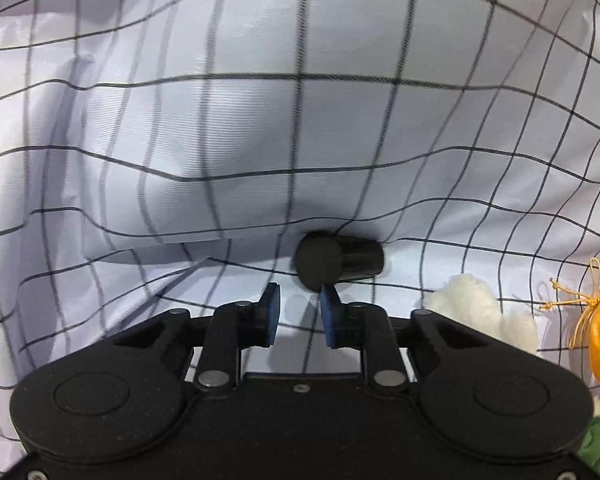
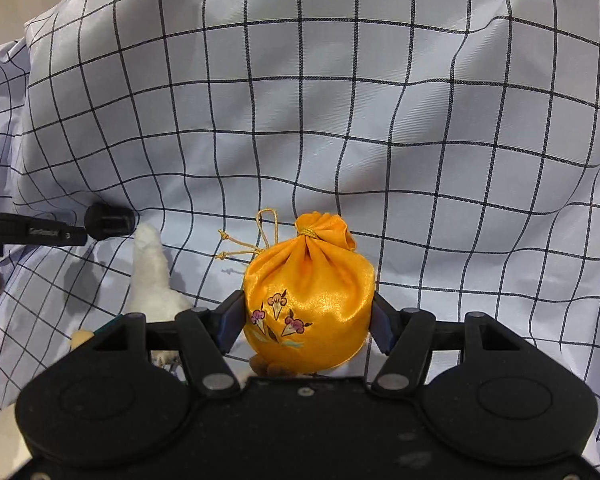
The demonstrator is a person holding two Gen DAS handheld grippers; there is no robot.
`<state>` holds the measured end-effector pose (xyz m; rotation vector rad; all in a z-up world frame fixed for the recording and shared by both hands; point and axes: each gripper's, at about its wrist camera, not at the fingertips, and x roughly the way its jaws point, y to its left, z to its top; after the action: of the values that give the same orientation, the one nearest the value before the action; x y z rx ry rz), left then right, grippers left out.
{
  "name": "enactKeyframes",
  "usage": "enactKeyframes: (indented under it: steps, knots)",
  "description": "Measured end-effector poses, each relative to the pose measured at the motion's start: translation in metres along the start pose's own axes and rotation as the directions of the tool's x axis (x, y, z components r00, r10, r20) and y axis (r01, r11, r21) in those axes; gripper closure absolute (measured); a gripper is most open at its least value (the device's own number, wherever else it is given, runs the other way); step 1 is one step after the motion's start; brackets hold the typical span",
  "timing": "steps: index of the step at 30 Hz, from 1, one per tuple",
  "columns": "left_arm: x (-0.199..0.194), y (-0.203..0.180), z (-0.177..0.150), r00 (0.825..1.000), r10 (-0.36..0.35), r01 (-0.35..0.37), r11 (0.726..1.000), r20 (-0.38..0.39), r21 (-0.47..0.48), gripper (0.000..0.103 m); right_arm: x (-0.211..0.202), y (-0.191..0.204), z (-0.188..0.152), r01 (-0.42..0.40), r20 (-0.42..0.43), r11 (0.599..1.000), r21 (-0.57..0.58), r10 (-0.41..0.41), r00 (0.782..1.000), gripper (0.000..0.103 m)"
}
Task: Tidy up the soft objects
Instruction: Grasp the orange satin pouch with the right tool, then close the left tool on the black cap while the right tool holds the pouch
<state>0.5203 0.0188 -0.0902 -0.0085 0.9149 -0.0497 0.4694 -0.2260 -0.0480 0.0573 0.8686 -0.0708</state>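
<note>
We see the right gripper (image 2: 306, 320) clamped on an orange drawstring pouch (image 2: 308, 300), its pads pressing both sides above the checked cloth (image 2: 340, 100). The left gripper (image 1: 298, 312) has its jaws drawn narrow with nothing between them, just before a black cylinder (image 1: 340, 260) lying on the cloth. A white fluffy toy (image 2: 150, 276) rests between the cylinder and the pouch.

Both of the 2 fisheye views looked steeply down from close above the checked cloth (image 1: 260, 128), each past its own gripper body. Both shared a black cylinder (image 1: 340, 262), the white plush (image 1: 480, 312) and the orange pouch (image 2: 308, 304), which was central in the right view and clipped at the left view's right edge.
</note>
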Motion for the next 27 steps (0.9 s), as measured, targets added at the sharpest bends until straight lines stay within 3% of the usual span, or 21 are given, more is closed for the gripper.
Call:
enactKeyframes:
  steps: [2, 3, 4, 8, 17, 21, 23, 24, 25, 27]
  knots:
    - [-0.004, 0.008, 0.002, 1.000, 0.001, -0.001, 1.000, 0.010, -0.024, 0.051, -0.001, 0.002, 0.000, -0.002, 0.001, 1.000, 0.004, 0.002, 1.000, 0.041]
    - [-0.009, 0.012, -0.004, 1.000, -0.001, 0.002, 0.999, 0.024, -0.038, 0.027, -0.002, 0.003, 0.000, -0.003, 0.000, 1.000, 0.005, 0.003, 1.000, 0.041]
    - [-0.014, 0.013, -0.008, 0.999, 0.006, -0.003, 0.999, 0.049, -0.052, 0.013, -0.002, 0.003, 0.000, -0.003, -0.001, 1.000, 0.004, 0.003, 1.000, 0.041]
    - [-0.013, 0.000, -0.001, 0.995, 0.022, -0.020, 0.999, 0.101, -0.028, 0.013, 0.001, 0.000, 0.000, -0.009, 0.000, 1.000, 0.005, 0.009, 1.000, 0.041]
    - [0.024, -0.025, 0.002, 0.994, 0.092, -0.092, 0.996, 0.066, -0.007, 0.012, 0.005, -0.014, -0.004, -0.022, -0.011, 1.000, 0.022, 0.022, 1.000, 0.041]
    - [0.040, -0.025, 0.002, 0.992, 0.108, -0.106, 0.994, 0.064, -0.033, 0.018, 0.005, -0.015, -0.006, -0.027, -0.011, 0.999, 0.020, 0.028, 1.000, 0.041]
    - [0.042, -0.021, 0.004, 0.995, 0.071, -0.067, 0.996, 0.064, -0.059, 0.028, 0.007, -0.014, -0.005, -0.029, -0.010, 0.999, 0.019, 0.029, 1.000, 0.041]
    - [0.042, -0.019, 0.005, 0.997, 0.041, -0.037, 0.997, 0.066, -0.066, 0.043, 0.006, -0.013, -0.005, -0.029, -0.009, 0.999, 0.019, 0.029, 1.000, 0.041]
    - [0.041, -0.018, 0.006, 0.998, -0.002, 0.007, 0.998, 0.067, -0.069, 0.051, 0.005, -0.013, -0.005, -0.030, -0.008, 0.999, 0.019, 0.030, 1.000, 0.041]
    - [0.039, -0.019, 0.007, 0.998, 0.018, -0.014, 0.998, 0.062, -0.063, 0.060, 0.003, -0.012, -0.004, -0.029, -0.006, 0.999, 0.020, 0.029, 1.000, 0.041]
